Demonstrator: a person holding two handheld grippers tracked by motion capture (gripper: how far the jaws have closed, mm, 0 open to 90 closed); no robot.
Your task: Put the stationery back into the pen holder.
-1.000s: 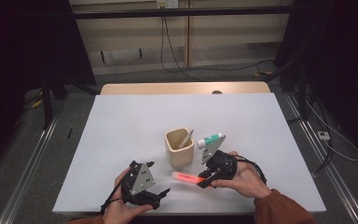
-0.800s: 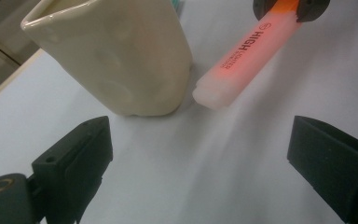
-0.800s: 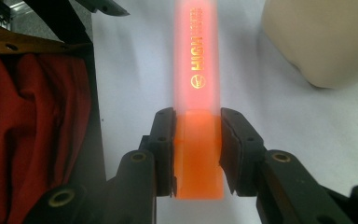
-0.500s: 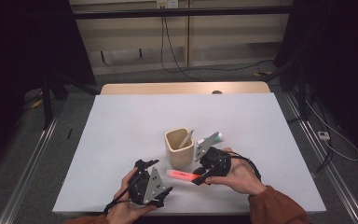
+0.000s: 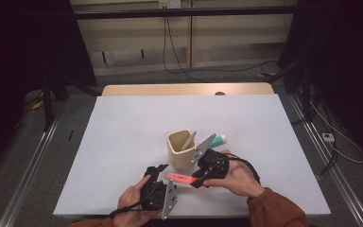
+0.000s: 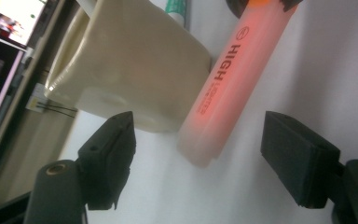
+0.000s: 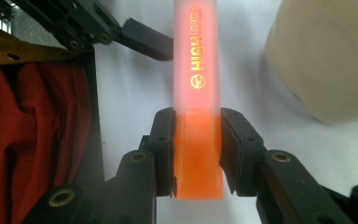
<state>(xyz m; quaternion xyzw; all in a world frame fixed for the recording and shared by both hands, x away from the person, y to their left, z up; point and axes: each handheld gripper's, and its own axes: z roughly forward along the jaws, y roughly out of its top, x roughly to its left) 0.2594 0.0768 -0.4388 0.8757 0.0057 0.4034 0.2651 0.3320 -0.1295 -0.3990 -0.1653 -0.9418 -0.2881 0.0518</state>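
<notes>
Orange-pink highlighter (image 7: 196,93) is clamped at its darker orange body end by the right gripper (image 7: 196,154), pads pressed on both sides, and is held out level just above the white table (image 5: 123,142), right beside the beige pen cup (image 5: 180,149). The translucent cap end is pointed at the left gripper (image 6: 200,149), whose jaws have just been closing: the cap tip sits between them, but clear gaps are seen on both sides, so nothing is gripped there yet.

What could go wrong, by the look of it: the cap is off-centre between the left jaws and the pen runs at a slant, so one pad could be hit first and the pen levered sideways in the right grip. The cup could also get nudged, since its corner is nearly touching the highlighter. If only the very tip is caught, the pads could just slip off on a pull.

Hard to make out: the item standing in the cup, and most of the green-capped tube (image 5: 219,139) behind the right gripper.
</notes>
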